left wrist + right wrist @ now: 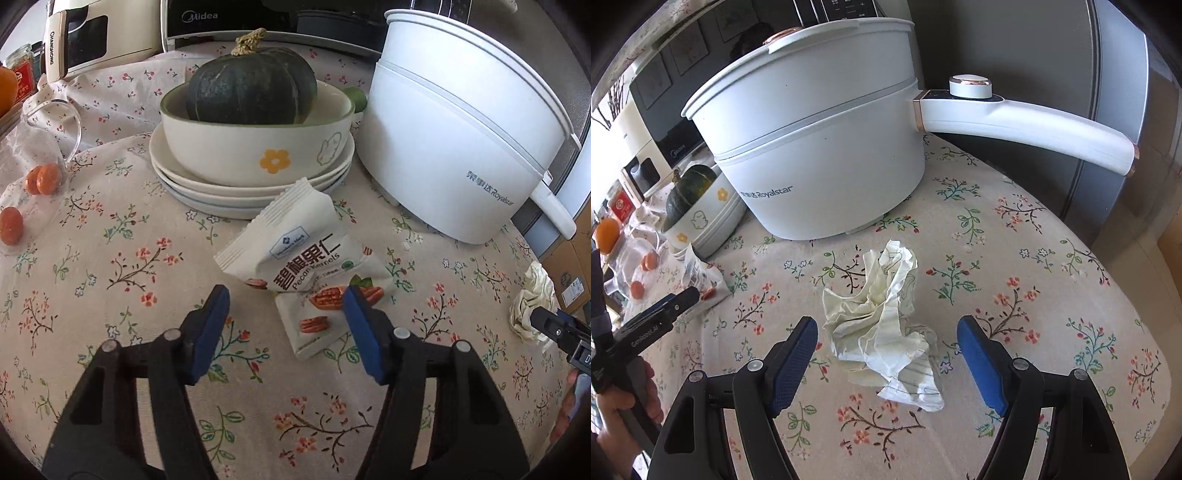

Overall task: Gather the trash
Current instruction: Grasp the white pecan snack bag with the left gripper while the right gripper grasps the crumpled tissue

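Trash items number two on the flowered worktop point(1015, 258), both light, both soft.

Crumpled paper wad point(882, 321), the larger: lies in front of the white electric pot point(820, 147), clear of its base. Looks like thin lined paper, loosely balled, springy, almost weightless. It should crush under the pads rather than slip; best hold is probably across the thick middle of the ball, since the loose flap at the near end would likely just tear or unfold. Right gripper point(886, 358) hangs over it with fingers point(792, 354) spread wide, the wad lying between and ahead of them, pads not touching it.

Pecan kernel packet point(306, 266), the smaller: white foil-type pouch, puffed and creased, lying just in front of the stacked plates point(192, 184) that carry the bowl with the green squash point(251, 88). Film likely slick and crackly, hardly any weight; a torn-off or folded lower part sits under it. I would pinch across the flattened body or the crimped seam, not the puffed corner. Left gripper point(286, 321) is above its near end, fingers point(210, 325) apart; the right pad overlaps the packet's edge in view, but contact cannot be confirmed.

Hard to make out:
- whether the packet is empty or one piece or two;
- the bin or bag for the trash, not seen in either view;
- the worktop's near edge, hidden behind the gripper bodies;
- the wad in the left view, cut off at the frame's right edge behind the other gripper.
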Demonstrator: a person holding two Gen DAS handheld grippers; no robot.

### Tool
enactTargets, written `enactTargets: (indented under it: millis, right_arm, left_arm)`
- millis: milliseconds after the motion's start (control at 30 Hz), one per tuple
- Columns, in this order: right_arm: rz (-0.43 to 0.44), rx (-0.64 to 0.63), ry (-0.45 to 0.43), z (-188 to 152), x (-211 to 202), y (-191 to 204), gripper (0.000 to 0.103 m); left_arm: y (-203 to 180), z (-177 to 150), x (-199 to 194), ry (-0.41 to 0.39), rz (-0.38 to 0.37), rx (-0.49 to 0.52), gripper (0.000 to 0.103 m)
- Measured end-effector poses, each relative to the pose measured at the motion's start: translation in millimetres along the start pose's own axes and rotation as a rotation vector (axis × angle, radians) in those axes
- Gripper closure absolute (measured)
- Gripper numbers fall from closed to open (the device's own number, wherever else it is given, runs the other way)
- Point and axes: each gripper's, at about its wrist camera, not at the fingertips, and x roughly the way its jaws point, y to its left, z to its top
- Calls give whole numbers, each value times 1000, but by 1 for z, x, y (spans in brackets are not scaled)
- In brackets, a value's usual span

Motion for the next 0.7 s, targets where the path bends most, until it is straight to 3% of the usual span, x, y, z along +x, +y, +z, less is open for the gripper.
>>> enactTargets:
  millis: [100,133,167,233,300,367,700]
  right_arm:
    - [15,6,6,-4,11,-1,24]
    - [15,12,14,-6,15,-1,26]
    - [7,13,9,-8,17,-1,27]
    - [-34,-27,-12,-11,17,5,38]
    - [-54,-67,-16,-13,16,12,51]
    - [-45,-70,-8,-15,13,15,56]
    - [-35,-125,20,-30,-44,29,58]
  left_arm:
    - [5,-2,2,-10,3,-28,55]
    - [6,-2,2,-8,-3,-34,71]
    - [7,-2,2,-9,-14,-39,75]
    - [6,-3,1,-6,-18,-36,84]
    - [4,-3,1,-5,-2,-18,86]
    - [1,-3,-3,-5,13,3,96]
    - [-1,-20,-61,16,-5,-9,101]
